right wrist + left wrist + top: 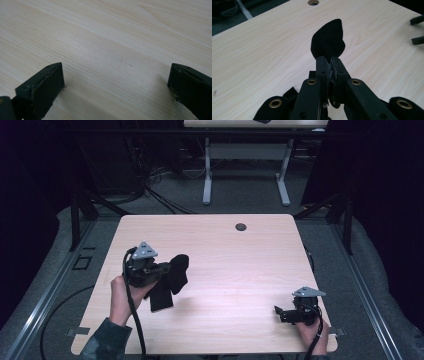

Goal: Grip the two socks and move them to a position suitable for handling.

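High view: nearest, at the table's [230,250] front right, the right gripper [280,312] rests low with jaws spread wide, nothing between them. Farther in, at the left, the left gripper [167,270] clenches a black sock [172,277] (limp, draping toward the wood) above the table.

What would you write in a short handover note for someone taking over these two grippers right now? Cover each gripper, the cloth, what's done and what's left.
Left gripper: shut on the black cloth, holding it over the left part of the table; one end sticks up past the jaws, the other hangs to the tabletop.
Right gripper: open, holding nothing, low near the table's right front corner.
Done: cloth gripped.
Left: probably take the free end with the right gripper; what follows cannot be told.
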Demonstrator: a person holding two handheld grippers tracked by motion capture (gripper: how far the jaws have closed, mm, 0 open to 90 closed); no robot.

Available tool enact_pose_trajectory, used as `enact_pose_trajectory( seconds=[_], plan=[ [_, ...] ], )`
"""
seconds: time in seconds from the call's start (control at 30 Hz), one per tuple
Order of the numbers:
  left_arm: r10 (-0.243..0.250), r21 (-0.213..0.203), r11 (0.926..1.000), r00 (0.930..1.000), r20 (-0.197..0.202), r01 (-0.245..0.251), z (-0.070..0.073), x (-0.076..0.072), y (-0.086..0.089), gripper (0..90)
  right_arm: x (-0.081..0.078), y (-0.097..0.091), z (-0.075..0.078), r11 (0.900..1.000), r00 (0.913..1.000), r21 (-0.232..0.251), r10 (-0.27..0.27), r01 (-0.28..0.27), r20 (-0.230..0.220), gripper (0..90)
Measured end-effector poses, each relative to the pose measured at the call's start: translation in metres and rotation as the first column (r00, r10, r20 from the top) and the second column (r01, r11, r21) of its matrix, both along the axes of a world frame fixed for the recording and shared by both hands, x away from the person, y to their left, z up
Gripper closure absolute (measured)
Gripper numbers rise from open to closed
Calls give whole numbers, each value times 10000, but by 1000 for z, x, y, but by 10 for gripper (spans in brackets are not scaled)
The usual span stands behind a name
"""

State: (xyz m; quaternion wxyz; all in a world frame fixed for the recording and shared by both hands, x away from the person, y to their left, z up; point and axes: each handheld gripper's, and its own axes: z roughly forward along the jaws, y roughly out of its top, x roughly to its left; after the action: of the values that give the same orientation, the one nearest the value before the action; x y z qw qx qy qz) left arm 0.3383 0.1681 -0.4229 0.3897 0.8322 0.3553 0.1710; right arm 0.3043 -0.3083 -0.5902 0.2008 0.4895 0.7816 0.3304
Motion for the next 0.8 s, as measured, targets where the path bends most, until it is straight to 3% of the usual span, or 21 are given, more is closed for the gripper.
enact_pose_trajectory(
  seconds=[0.27, 0.43, 0.5, 0.57, 0.6, 0.63, 0.7, 0.73, 0.8],
  plan=[
    [-739, -60, 9973, 9969, -272, 737, -7, -6, -28, 862, 0, 0, 0, 10000, 10000, 0, 1, -1, -4, 1],
    [-1293, -251, 9915, 9892, -697, 1279, -17, -11, -50, 861, 0, 0, 0, 10000, 10000, 0, 0, 0, 2, 1],
    [-1678, -416, 9856, 9799, -1083, 1641, -26, -12, -64, 860, 0, 0, 0, 10000, 10000, -2, 0, 0, -4, 1],
    [-1750, -432, 9843, 9771, -1211, 1710, -29, -13, -69, 860, 0, 0, 0, 10000, 10000, -3, -2, 2, -1, 1],
    [-1912, -459, 9814, 9698, -1516, 1863, -39, -13, -79, 858, 0, 0, 0, 10000, 10000, 1, -1, 1, 0, 1],
    [-1912, -459, 9814, 9698, -1516, 1863, -39, -13, -79, 856, 0, 0, 0, 10000, 10000, 1, -1, 1, 0, 1],
    [-1975, -400, 9803, 9626, -1855, 1934, -52, -11, -90, 855, 0, 0, 0, 10000, 10000, -4, -1, 1, -4, 1],
    [-1970, -366, 9804, 9554, -2201, 1937, -65, -6, -97, 844, 0, 0, 0, 10000, 10000, -3, 0, 0, 0, 1],
    [-1907, -252, 9815, 9546, -2287, 1900, -72, -3, -100, 839, 0, 0, 0, 10000, 10000, -5, 1, -1, -1, 1]
  ],
)
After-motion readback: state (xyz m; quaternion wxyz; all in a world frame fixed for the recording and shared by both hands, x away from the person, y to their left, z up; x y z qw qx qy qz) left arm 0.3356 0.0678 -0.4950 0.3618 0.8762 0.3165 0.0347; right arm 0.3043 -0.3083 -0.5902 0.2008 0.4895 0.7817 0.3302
